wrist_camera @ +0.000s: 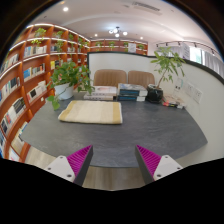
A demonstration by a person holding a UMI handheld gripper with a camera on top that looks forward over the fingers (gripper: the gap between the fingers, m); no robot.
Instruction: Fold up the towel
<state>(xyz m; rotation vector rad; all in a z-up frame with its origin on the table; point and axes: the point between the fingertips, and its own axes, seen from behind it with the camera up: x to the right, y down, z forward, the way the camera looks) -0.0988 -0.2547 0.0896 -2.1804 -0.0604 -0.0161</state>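
Observation:
A beige towel (91, 112) lies folded flat on the grey tabletop (125, 135), well beyond my fingers and to the left of them. My gripper (113, 160) is open and empty, its two magenta pads (80, 158) spread wide over the table's near wooden edge. Nothing stands between the fingers.
A bookshelf (25, 75) runs along the left wall. A leafy plant (68, 76) stands behind the towel. Another plant (167, 66), a sofa (110, 78), boxes (129, 93) and a dark bag (154, 95) sit beyond the table's far edge.

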